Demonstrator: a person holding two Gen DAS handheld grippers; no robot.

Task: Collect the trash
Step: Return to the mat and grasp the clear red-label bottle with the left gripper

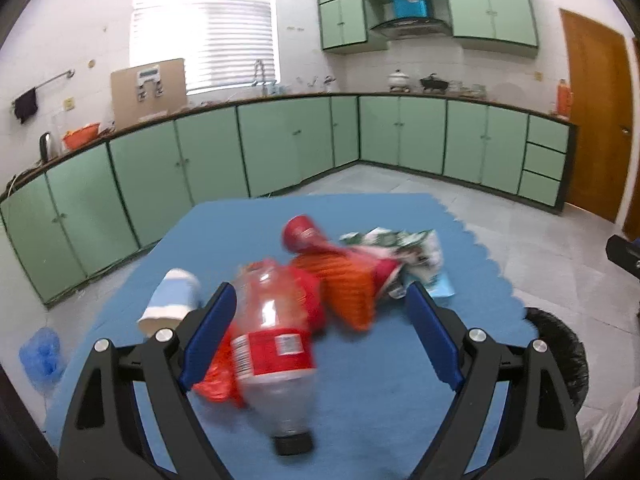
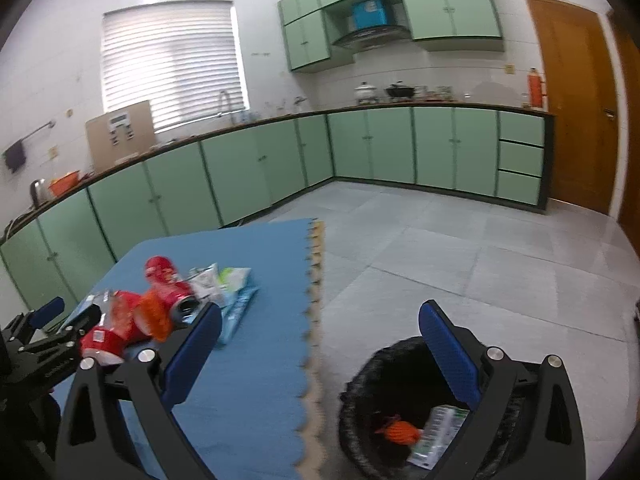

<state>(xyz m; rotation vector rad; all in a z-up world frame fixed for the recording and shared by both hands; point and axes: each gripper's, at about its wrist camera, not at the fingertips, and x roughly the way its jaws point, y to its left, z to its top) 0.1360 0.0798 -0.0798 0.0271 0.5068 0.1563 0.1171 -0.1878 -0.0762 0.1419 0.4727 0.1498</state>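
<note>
On the blue foam mat (image 1: 380, 392) lies a clear plastic bottle (image 1: 272, 344) with a red label and a black cap. It rests between the wide-apart jaws of my left gripper (image 1: 320, 292), close to the left pad, and is not clamped. Beyond it are orange and red wrappers (image 1: 348, 288), a red can (image 1: 304, 232), a green-white wrapper (image 1: 404, 244) and a paper cup (image 1: 172, 300). My right gripper (image 2: 320, 310) stands open and empty above the black bin (image 2: 352, 432), which holds an orange scrap (image 2: 400, 432) and a green-white carton (image 2: 440, 428). The left gripper (image 2: 72, 312) also shows at the pile.
The bin (image 1: 560, 352) stands on the tiled floor just off the mat's wavy right edge (image 2: 316, 344). A blue plastic bag (image 1: 42, 354) lies on the floor to the left. Green kitchen cabinets (image 1: 280, 148) line the far walls, and a wooden door (image 1: 592, 120) is at right.
</note>
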